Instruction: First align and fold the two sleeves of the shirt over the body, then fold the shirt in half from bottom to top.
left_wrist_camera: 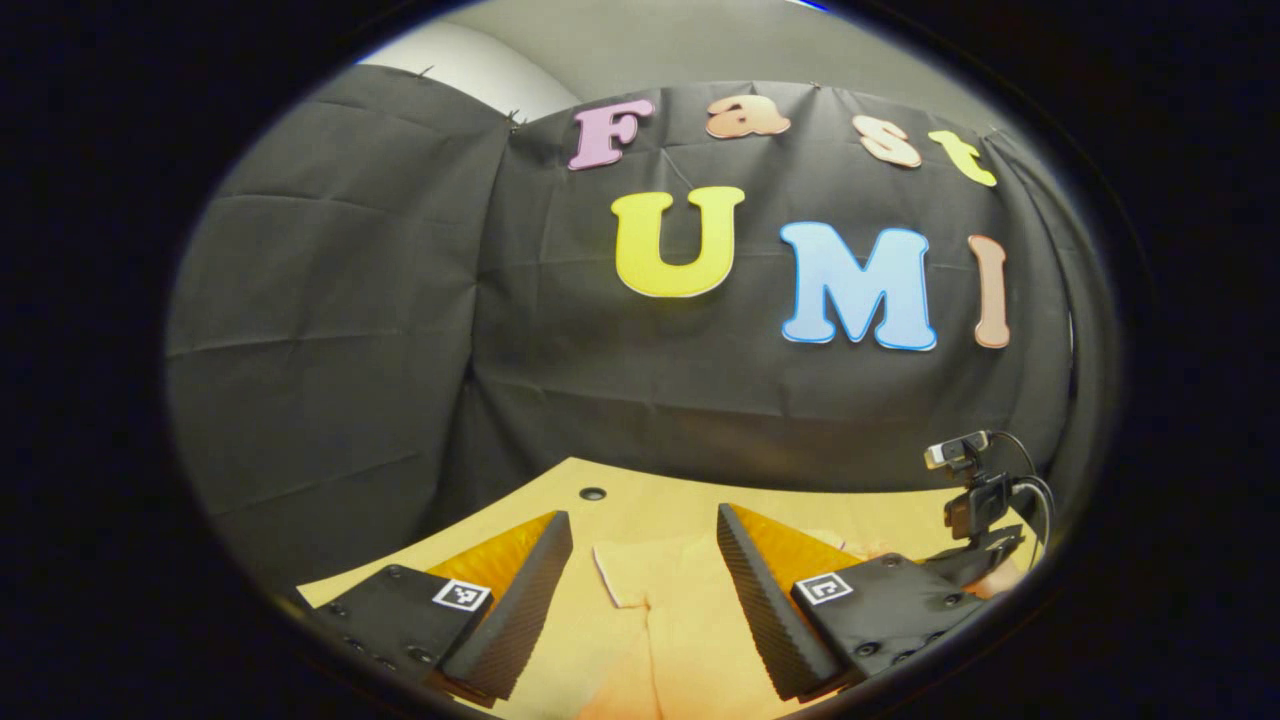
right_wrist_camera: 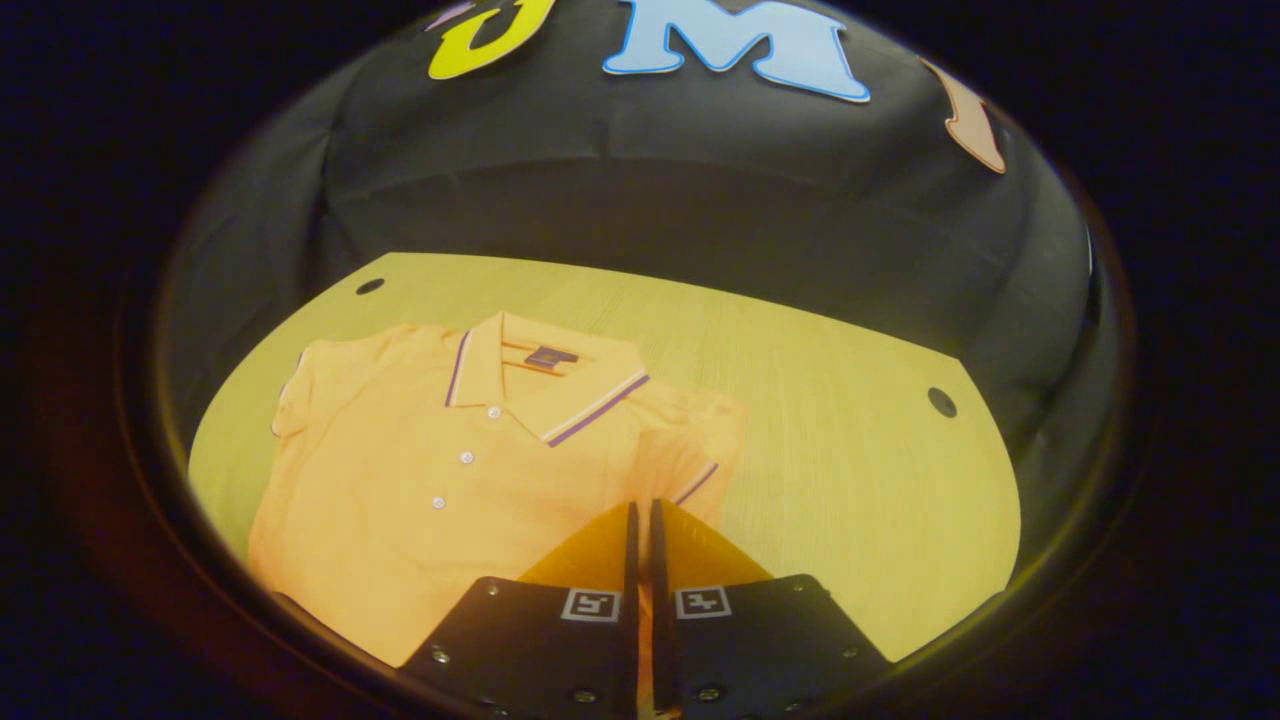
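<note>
- My right gripper (right_wrist_camera: 642,520) has its jaws pressed together on shirt fabric near a sleeve (right_wrist_camera: 700,455).
- The orange polo shirt (right_wrist_camera: 430,480) lies face-up on the tabletop (right_wrist_camera: 850,450), collar striped.
- My left gripper (left_wrist_camera: 645,560) hovers with jaws apart.

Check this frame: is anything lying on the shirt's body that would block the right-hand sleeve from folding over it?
Nothing visible does. In the right gripper view the shirt lies flat on the table, its front bare apart from its own buttons and collar. The right tongs are nearly closed at the sleeve. The left tongs are open above the fabric.
</note>
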The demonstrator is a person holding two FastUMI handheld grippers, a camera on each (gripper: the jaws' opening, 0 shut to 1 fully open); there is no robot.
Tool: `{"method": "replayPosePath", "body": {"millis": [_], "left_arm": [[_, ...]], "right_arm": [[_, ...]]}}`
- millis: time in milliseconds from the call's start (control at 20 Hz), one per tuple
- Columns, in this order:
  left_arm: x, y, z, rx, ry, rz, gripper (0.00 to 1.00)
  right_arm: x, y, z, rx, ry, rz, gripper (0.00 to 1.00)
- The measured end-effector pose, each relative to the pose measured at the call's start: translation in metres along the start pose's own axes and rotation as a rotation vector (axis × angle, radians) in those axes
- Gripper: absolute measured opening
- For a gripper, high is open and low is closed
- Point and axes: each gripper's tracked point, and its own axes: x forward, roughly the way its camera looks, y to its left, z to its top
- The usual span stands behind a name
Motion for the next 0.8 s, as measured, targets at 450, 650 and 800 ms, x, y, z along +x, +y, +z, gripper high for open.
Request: {"method": "replayPosePath", "body": {"millis": [450,650,800], "left_arm": [[0.02,-0.011,0.003,0.018,-0.005,-0.079,0.95],[0.03,-0.014,-0.001,0.023,-0.001,-0.126,0.96],[0.047,-0.012,-0.008,0.046,0.006,-0.16,0.95]], "right_arm": [[-0.01,0.004,0.005,0.028,0.0,0.002,0.23],[-0.034,0.01,0.019,0.029,-0.046,-0.013,0.53],[-0.06,0.017,0.036,0.027,-0.104,-0.03,0.82]]}}
